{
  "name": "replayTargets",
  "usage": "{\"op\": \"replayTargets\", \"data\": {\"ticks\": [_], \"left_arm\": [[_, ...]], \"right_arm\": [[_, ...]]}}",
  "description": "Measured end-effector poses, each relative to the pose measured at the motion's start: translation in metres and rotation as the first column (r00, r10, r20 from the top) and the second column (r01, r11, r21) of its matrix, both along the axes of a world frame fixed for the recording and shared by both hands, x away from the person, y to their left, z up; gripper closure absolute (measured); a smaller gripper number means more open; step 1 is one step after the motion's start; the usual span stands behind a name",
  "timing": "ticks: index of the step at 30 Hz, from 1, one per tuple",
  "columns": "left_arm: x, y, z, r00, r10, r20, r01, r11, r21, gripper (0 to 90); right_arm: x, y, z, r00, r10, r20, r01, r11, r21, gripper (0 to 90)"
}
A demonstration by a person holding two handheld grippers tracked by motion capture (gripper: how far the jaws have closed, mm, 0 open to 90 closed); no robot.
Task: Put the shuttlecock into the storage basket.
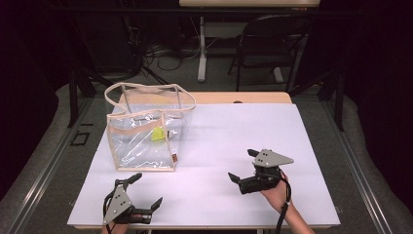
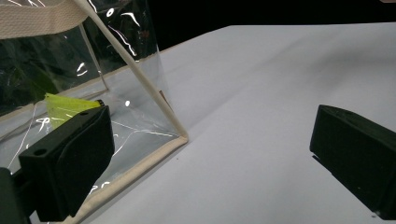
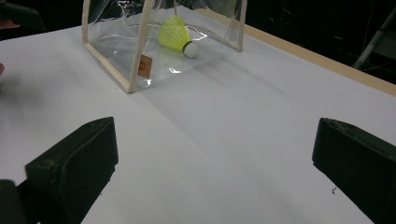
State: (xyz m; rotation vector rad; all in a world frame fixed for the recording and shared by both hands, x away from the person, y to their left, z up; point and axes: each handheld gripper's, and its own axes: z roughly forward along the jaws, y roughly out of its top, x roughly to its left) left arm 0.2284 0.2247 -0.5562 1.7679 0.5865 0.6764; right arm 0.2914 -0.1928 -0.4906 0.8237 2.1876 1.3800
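A clear plastic tote bag (image 1: 141, 139) with beige trim and handles stands upright at the table's left. A yellow-green shuttlecock (image 1: 159, 134) with a white tip lies inside it on the bag's floor, also seen as the shuttlecock (image 3: 177, 35) through the clear wall. My left gripper (image 1: 146, 192) rests near the front edge, just in front of the bag, open and empty; the bag's corner (image 2: 180, 137) sits close ahead of it. My right gripper (image 1: 243, 165) is held open and empty over the white surface, right of the bag (image 3: 154, 42).
A white sheet (image 1: 229, 141) covers the wooden table. Beyond the far edge stand a dark folding chair (image 1: 270, 46), a table leg (image 1: 201, 48) and cables on the floor. Open surface lies between the bag and the right gripper.
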Motion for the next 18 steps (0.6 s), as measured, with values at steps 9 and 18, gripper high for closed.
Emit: {"op": "replayTargets", "data": {"ticks": [9,18], "left_arm": [[0.000,-0.001,0.000,1.0000,0.001,0.000,-0.001,1.0000,0.002,0.0],[0.001,-0.002,-0.001,1.0000,0.000,-0.001,0.000,1.0000,0.000,0.0]], "right_arm": [[-0.013,-0.016,-0.013,0.9999,-0.003,0.017,0.003,1.000,0.010,0.0],[-0.023,-0.031,-0.025,0.9990,0.011,0.043,-0.011,1.000,0.011,0.0]]}}
